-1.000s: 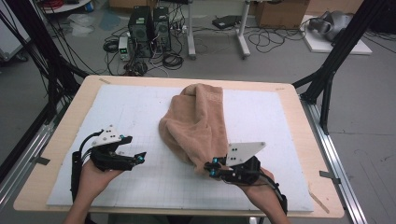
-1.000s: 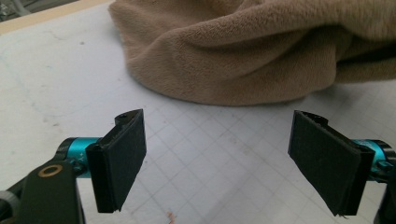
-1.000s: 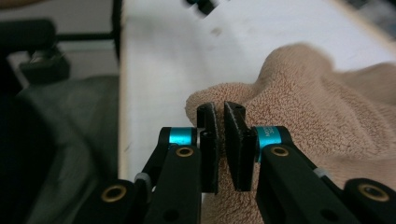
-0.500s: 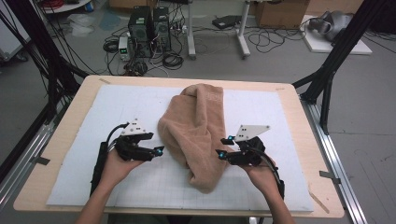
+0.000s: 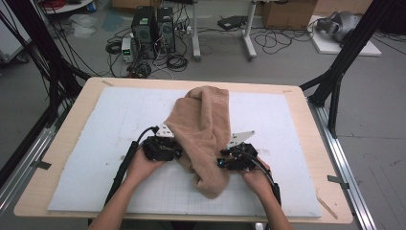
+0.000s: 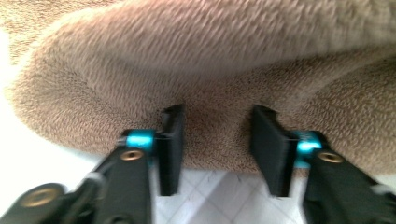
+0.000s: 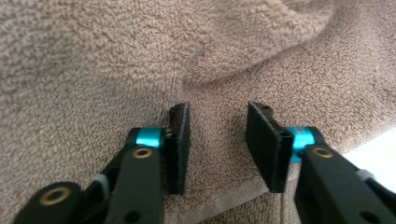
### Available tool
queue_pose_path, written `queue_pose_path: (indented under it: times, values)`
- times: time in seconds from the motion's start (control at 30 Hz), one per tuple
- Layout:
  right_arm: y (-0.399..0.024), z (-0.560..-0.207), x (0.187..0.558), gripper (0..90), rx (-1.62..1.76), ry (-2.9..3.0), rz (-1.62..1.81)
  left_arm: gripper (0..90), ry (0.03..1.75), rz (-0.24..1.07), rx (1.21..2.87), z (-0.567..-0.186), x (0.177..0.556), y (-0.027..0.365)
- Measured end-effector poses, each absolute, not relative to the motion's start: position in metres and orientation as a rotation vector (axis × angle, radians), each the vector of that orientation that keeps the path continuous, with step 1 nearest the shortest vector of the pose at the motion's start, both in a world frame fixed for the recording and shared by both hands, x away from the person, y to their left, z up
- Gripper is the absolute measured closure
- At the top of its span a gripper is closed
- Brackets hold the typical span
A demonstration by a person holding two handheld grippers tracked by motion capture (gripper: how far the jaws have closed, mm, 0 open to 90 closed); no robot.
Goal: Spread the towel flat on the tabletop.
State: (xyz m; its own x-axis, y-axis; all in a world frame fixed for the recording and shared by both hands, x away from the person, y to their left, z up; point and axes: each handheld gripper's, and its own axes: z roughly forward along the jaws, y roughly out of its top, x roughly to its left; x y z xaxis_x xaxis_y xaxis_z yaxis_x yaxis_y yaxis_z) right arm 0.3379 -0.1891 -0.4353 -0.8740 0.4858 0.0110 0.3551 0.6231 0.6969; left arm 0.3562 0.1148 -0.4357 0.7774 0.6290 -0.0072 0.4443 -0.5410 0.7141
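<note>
towel [image 5: 203, 129] edge lies between both grippers' parted fingers [image 6: 170, 144], seemingly ungripped.

The left claw [image 6: 217, 149], closing with a gap remaining, meets the edge of the fluffy beige terry towel [image 6: 210, 60] on the white gridded counter [image 6: 219, 196].

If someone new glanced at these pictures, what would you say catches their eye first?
A crumpled tan terry-cloth towel lies heaped down the middle of the white gridded mat. The left hand-held gripper and right hand-held gripper press in on it from either side, their black jaws having just been closing, with towel between them but gaps showing. Behind the table, cables and computer towers clutter the floor.
</note>
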Motion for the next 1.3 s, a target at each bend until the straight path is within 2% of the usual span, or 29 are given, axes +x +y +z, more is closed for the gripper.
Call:
queue_pose_path:
  times: [0.07,0.1,0.17,0.2,0.33,0.73,1.0,1.3]
  values:
    - [-0.19,-0.435,0.339,67.9,0.689,2.669,1.092,69.0,0.793,0.332,2.233,-0.435,0.357,0.114]
    - [-0.19,-0.435,0.339,73.5,0.68,2.668,1.085,75.9,0.793,0.326,2.234,-0.435,0.357,0.113]
    - [-0.191,-0.435,0.34,75.8,0.679,2.667,1.084,78.3,0.789,0.326,2.234,-0.435,0.357,0.114]
    - [-0.192,-0.435,0.341,80.0,0.69,2.664,1.099,83.1,0.784,0.325,2.237,-0.434,0.357,0.115]
    - [-0.195,-0.433,0.341,84.0,0.688,2.656,1.111,85.0,0.757,0.359,2.249,-0.429,0.353,0.117]
    - [-0.213,-0.418,0.329,84.7,0.676,2.595,1.181,85.6,0.74,0.41,2.153,-0.397,0.326,0.159]
    - [-0.219,-0.409,0.313,84.7,0.63,2.59,1.212,85.6,0.685,0.448,2.115,-0.385,0.288,0.172]
    - [-0.216,-0.394,0.272,84.7,0.514,2.609,1.219,85.6,0.652,0.47,2.095,-0.382,0.235,0.19]
